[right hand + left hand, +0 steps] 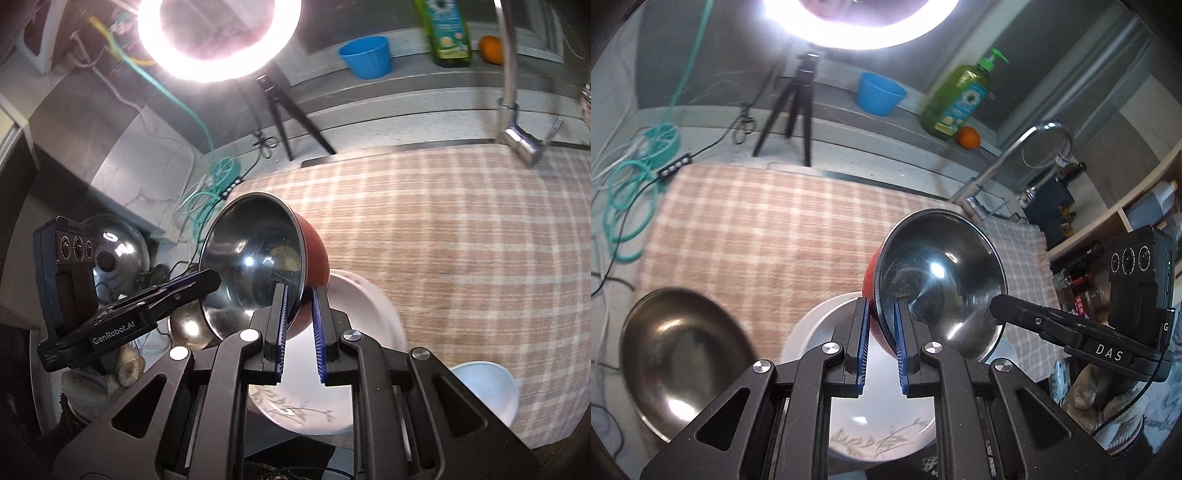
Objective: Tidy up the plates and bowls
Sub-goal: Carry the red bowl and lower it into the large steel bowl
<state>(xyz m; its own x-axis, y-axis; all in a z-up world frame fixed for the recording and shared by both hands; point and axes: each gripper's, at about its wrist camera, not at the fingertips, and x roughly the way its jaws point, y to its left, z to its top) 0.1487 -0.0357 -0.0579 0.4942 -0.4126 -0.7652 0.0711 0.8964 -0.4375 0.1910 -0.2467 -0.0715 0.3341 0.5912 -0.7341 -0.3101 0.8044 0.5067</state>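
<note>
Both grippers clamp the same red bowl, a steel-lined one held tilted on its side above the white plate: the left gripper has its blue pads closed on the rim with one finger on the red outside and one on the shiny inside, and the right gripper grips the opposite part of the rim the same way. In the left view the right gripper's black body comes in from the right against the bowl's steel interior. The white plate, with a leaf pattern on its near edge, lies on the pink checked cloth just below the bowl. A steel bowl sits upright at the near left of the cloth, beside the plate. In the right view a pale blue bowl rests near right of the plate. Far behind stand a tripod, a blue cup, a green soap bottle, an orange and a tap
</note>
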